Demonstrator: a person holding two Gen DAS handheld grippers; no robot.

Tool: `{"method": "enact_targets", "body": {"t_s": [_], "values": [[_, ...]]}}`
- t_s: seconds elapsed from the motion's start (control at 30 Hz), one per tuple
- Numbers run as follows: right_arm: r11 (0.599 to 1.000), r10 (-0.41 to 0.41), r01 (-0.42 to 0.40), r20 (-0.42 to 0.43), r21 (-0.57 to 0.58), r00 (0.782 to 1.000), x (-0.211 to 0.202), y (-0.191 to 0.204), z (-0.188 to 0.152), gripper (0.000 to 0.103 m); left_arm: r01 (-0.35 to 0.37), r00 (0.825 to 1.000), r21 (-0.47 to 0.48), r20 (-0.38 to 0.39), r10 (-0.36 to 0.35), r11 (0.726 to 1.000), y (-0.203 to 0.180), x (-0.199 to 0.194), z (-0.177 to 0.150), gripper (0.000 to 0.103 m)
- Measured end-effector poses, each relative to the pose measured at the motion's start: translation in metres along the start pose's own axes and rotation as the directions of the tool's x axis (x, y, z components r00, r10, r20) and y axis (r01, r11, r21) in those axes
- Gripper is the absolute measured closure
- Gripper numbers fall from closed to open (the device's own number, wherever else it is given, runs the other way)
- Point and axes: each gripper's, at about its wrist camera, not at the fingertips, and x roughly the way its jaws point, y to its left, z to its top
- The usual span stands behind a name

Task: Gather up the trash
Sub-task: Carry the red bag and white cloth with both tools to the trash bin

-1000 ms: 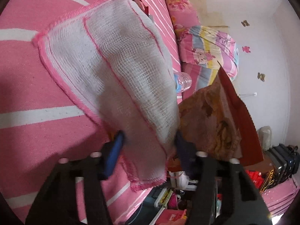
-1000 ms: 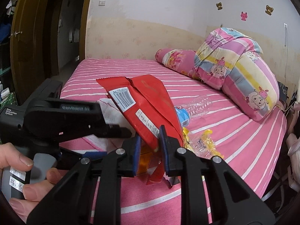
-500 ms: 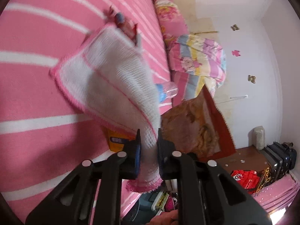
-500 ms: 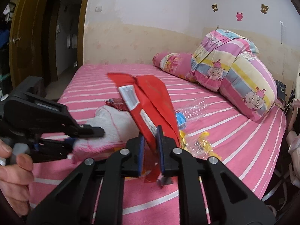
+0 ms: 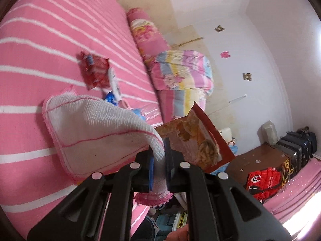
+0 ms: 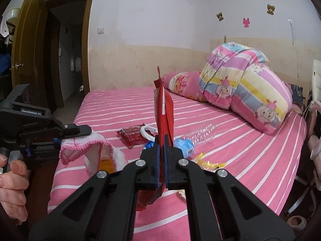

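We're mid-collection: both grippers are loaded, nothing is binned yet. Next move, as we judge it, is to carry both loads to a bin. No bin is identifiable in either view, so finding it comes first.

Nearest, right gripper (image 6: 161, 154): jaws almost fully closed, only a thin gap, pinching the red snack bag (image 6: 163, 108) near its lower edge. The bag stands upright, edge-on to the camera, lifted clear of the bed (image 6: 250, 152).

Left gripper (image 5: 159, 161): jaws also nearly closed, clamped on one edge of the white cloth with pink trim (image 5: 96, 132). The cloth droops from the grip, its far end sagging toward the near left part of the bed. From the right wrist view an orange item (image 6: 105, 163) shows under the hanging cloth; we can't tell what it is.

Still on the bed, mid-distance:
- small red wrapper (image 6: 131, 135)
- white ring-like item (image 6: 147, 132) just right of it
- clear plastic bottle with a blue label (image 6: 192, 138)
- yellow wrapper (image 6: 208, 163), nearer and to the right

Far right: rolled pillow (image 6: 184, 84) and folded striped quilt (image 6: 246, 84), not trash.

Risk: the cloth grip is on one edge only and may slip in transit.
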Motion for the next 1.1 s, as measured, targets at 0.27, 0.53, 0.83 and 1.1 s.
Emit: {"method": "enact_targets", "body": {"t_s": [0.27,0.53,0.83,1.1], "values": [[1.000,-0.005,0.006,0.049,-0.014,0.999,-0.032,-0.002,0.021,0.099,0.091,0.994,0.025,0.057,-0.092,0.996,-0.017,-0.029,-0.003,0.095],[1.000,-0.009,0.009,0.077,0.006,0.997,-0.075,-0.010,0.029,0.099,0.158,0.983,0.015,0.094,-0.159,0.987,-0.039,-0.053,-0.012,0.095],[0.999,-0.017,0.011,0.130,0.042,0.991,-0.129,-0.025,0.040,0.099,0.203,0.974,0.036,0.096,-0.206,0.979,-0.078,-0.079,-0.040,0.095],[0.997,-0.034,0.022,0.179,0.068,0.983,-0.168,-0.042,0.049,0.099,0.223,0.969,0.072,0.093,-0.230,0.972,-0.113,-0.098,-0.061,0.095]]}}
